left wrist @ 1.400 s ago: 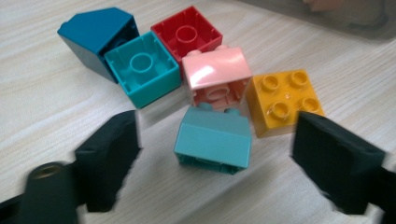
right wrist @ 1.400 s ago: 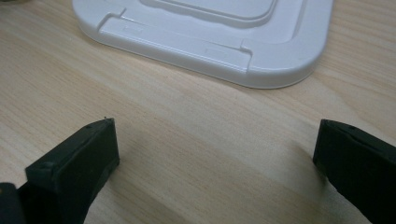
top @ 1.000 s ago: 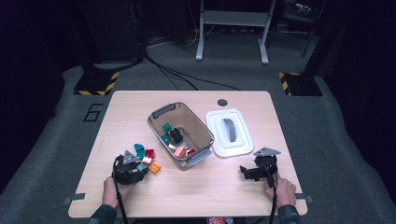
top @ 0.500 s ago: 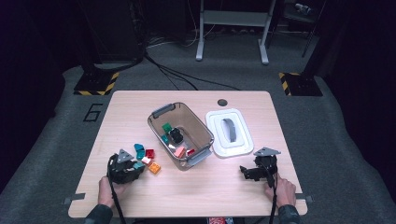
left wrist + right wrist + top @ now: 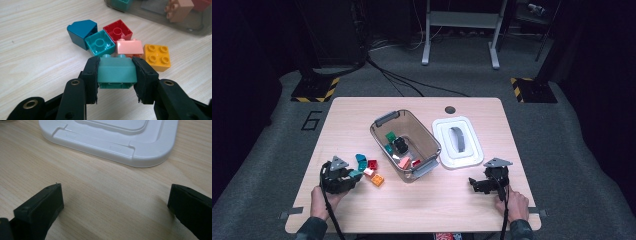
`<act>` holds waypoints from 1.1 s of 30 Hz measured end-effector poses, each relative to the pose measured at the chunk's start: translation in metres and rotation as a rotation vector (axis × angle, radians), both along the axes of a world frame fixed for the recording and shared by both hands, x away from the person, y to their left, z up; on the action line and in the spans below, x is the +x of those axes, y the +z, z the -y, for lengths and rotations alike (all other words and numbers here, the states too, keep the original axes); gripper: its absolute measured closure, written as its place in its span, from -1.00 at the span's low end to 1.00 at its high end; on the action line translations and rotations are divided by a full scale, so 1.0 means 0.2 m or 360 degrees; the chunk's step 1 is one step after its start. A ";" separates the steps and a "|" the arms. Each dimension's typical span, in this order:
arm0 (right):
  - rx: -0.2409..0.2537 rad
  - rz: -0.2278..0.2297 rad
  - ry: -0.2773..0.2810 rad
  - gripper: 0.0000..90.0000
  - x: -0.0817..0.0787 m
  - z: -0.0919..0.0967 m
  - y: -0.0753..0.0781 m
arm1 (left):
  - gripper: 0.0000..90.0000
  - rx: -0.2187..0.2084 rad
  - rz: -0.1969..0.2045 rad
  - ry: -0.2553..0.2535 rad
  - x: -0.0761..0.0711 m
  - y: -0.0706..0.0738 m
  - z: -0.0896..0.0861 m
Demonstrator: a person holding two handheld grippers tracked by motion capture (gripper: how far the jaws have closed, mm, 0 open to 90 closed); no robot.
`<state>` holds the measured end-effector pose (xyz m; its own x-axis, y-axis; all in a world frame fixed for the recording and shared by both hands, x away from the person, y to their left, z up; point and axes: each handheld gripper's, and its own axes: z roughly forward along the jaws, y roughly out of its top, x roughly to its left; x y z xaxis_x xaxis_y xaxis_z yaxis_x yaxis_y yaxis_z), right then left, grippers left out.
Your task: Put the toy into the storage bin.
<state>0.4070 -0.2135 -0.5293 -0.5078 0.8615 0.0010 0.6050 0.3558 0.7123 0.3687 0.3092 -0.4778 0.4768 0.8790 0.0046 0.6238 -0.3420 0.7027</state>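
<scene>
— Teal is what matters: the left hand-held gripper (image 5: 117,75) is pinching a teal block (image 5: 116,72), one pad on each side face. A second ago it reached in among the loose pieces; now it sits back from them, toward seven o'clock, with the block in its grip.

— So the pick is made?

— I judge so. The block looks clear of the tabletop (image 5: 422,205), and the likely next leg is the carry to the clear bin (image 5: 406,145), at about two o'clock from that hand-held gripper.

— What does the close camera add?

— The left gripper view shows the grip itself, and the pieces left behind at twelve o'clock: a blue sloped block (image 5: 81,33), an upturned teal cube (image 5: 100,45), a red cube (image 5: 118,30), a pink block (image 5: 129,47) and an orange plate (image 5: 157,57). From the high view, those are small specks of colour.

— And the other hand?

— The right hand-held gripper (image 5: 115,202) rests with jaws spread wide over bare wood, the white lid (image 5: 110,137) at its twelve o'clock. The high view places it near the tabletop's right front corner, well apart from the blocks.
</scene>
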 end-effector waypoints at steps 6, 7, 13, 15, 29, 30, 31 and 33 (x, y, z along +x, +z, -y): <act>-0.0002 0.0000 -0.0001 -1.00 0.00 0.00 0.00 | 0.31 0.0002 0.0024 0.0016 0.01 0.04 -0.01; 0.0000 0.0000 0.0000 -1.00 0.00 0.00 0.00 | 0.31 0.0002 0.0020 0.0013 0.01 0.04 -0.01; -0.0002 0.0000 0.0000 -1.00 0.00 0.00 0.00 | 0.31 0.0002 0.0040 0.0025 0.03 0.07 -0.02; -0.0002 -0.0001 -0.0001 -1.00 0.00 0.00 0.00 | 0.31 -0.0010 0.0048 0.0032 0.04 0.09 -0.02; -0.0001 -0.0001 -0.0001 -1.00 0.00 0.00 0.00 | 0.31 0.0009 0.0114 0.0033 0.10 0.21 -0.02; -0.0002 -0.0001 -0.0001 -1.00 0.00 0.00 0.00 | 0.31 0.0007 0.0117 0.0033 0.11 0.22 -0.02; 0.0000 0.0000 0.0000 -1.00 0.00 0.00 0.00 | 0.31 0.0008 0.0120 0.0034 0.11 0.22 -0.02; 0.0000 0.0000 0.0000 -1.00 0.00 0.00 0.00 | 0.31 0.0007 0.0130 0.0034 0.12 0.24 -0.01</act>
